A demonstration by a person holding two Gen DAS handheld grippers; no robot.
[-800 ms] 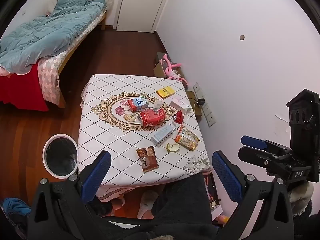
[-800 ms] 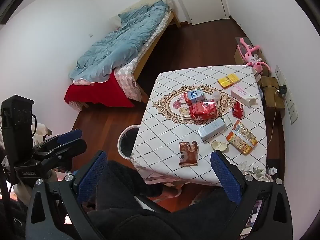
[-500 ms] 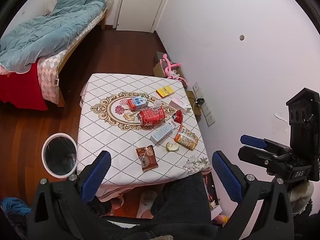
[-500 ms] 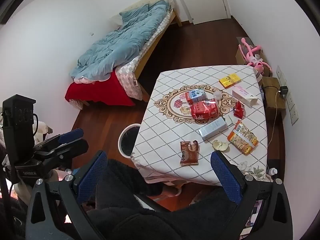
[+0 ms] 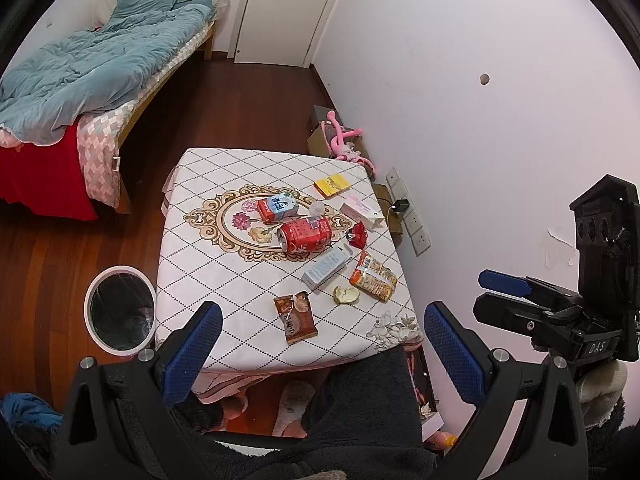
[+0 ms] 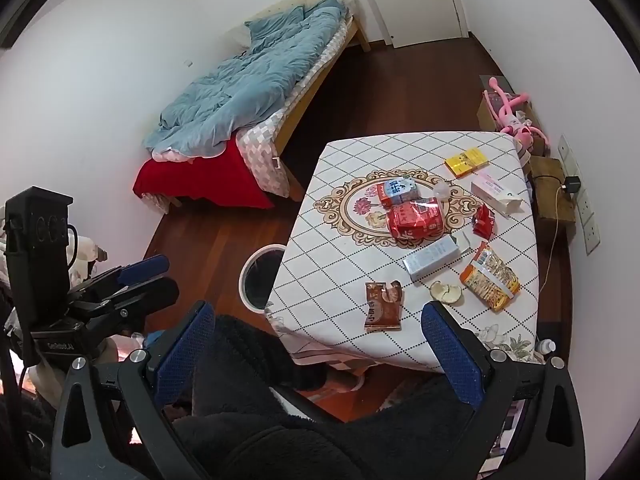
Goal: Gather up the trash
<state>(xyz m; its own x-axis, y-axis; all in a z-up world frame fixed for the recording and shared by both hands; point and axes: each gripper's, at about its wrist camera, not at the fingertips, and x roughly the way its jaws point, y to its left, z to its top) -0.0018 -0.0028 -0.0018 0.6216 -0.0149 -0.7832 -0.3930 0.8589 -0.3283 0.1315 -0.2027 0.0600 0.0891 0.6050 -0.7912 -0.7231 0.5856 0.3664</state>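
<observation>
Trash lies on a small table with a white diamond-pattern cloth (image 5: 224, 248) (image 6: 320, 264). Among it are a red can (image 5: 305, 233) (image 6: 417, 220) on its side, a red-and-blue carton (image 5: 277, 208) (image 6: 397, 191), a grey box (image 5: 327, 268) (image 6: 432, 258), a brown wrapper (image 5: 295, 317) (image 6: 382, 306), an orange snack bag (image 5: 373, 276) (image 6: 490, 278) and a yellow box (image 5: 331, 185) (image 6: 466, 161). A white-rimmed bin (image 5: 121, 313) (image 6: 260, 278) stands on the floor left of the table. My left gripper (image 5: 322, 354) and right gripper (image 6: 316, 354) hang open high above the near edge, both empty.
A bed with a blue duvet (image 5: 92, 80) (image 6: 256, 96) stands at the far left. A pink toy (image 5: 344, 144) (image 6: 512, 118) and wall sockets (image 5: 408, 216) are beside the right wall. A closed door (image 5: 284, 12) is at the back. A dark fleece sleeve (image 5: 360, 412) fills the foreground.
Almost nothing differs; both views have shifted very slightly, with the table sitting a touch higher in frame. Both grippers stay open and empty.
</observation>
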